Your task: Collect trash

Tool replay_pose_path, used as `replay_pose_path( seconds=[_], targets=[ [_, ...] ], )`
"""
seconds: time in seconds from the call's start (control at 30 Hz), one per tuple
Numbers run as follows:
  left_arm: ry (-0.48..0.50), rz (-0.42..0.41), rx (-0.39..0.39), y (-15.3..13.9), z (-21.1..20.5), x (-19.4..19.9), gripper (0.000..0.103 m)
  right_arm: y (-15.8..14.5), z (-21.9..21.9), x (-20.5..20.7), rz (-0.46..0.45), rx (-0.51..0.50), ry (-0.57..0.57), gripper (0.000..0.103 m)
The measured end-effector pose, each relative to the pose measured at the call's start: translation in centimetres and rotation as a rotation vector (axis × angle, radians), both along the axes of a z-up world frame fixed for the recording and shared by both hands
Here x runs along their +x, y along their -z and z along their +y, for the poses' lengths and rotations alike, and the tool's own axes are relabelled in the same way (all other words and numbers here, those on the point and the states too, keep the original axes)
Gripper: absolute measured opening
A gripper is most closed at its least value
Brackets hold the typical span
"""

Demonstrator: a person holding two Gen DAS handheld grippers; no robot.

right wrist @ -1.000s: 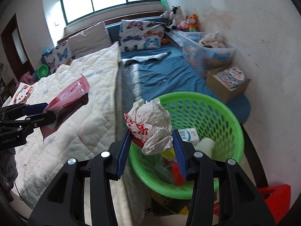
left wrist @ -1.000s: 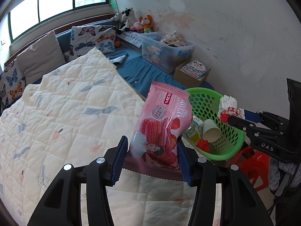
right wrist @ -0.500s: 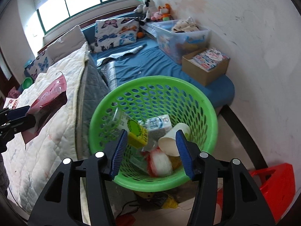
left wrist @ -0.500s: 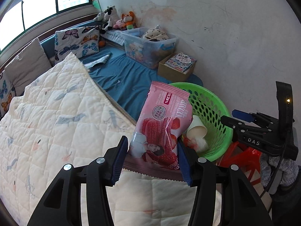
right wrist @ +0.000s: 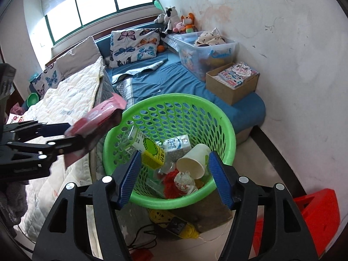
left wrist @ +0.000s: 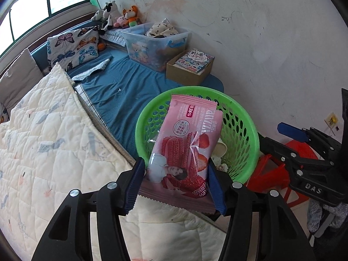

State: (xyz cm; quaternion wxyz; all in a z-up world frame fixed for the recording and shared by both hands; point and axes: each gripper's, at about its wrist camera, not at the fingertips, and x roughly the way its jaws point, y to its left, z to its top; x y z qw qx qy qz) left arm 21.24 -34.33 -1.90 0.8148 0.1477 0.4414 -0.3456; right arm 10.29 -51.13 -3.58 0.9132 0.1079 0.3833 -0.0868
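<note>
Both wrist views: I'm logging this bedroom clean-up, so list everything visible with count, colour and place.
Snack wrapper: 1, pink, clamped in left gripper by basket rim.
Basket: 1, green, beside bed.
Paper cup: 1, white, in basket.
Cartons: 2, yellow and white, in basket.
Crumpled paper: 1, white-red, in basket.
Quilt: 1, cream, on bed.
Storage bin: 1, clear, by wall.
Cardboard box: 1, brown, by wall.
Stool: 1, red, on floor.
Left gripper: shut.
Right gripper: open, over basket.
</note>
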Motion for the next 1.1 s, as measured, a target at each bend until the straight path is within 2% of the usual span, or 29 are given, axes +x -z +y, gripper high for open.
replay_pose_path(
  seconds=[0.17, 0.3, 0.5, 0.8, 1.1],
  targets=[
    [0.010, 0.015, -0.003, 0.3, -0.9, 0.0, 0.059, 0.1, -0.1, -0.1, -0.003, 0.007, -0.001, 0.065],
    [0.018, 0.018, -0.016, 0.4, -1.1, -0.2, 0.073, 0.3, -0.1, -0.2, -0.004, 0.021, 0.000, 0.065],
    [0.006, 0.009, -0.025, 0.0, -0.1, -0.6, 0.076, 0.4, 0.5, -0.6, -0.002, 0.024, -0.010, 0.067],
    [-0.065, -0.062, -0.035, -1.8, 4.0, -1.6, 0.081, -0.3, 3.1, -1.6, -0.024, 0.019, -0.051, 0.070],
    [-0.185, -0.114, -0.030, -2.9, 10.5, -3.2, 0.085, -1.4, 7.6, -2.5, -0.057, -0.001, -0.133, 0.077]
  ],
)
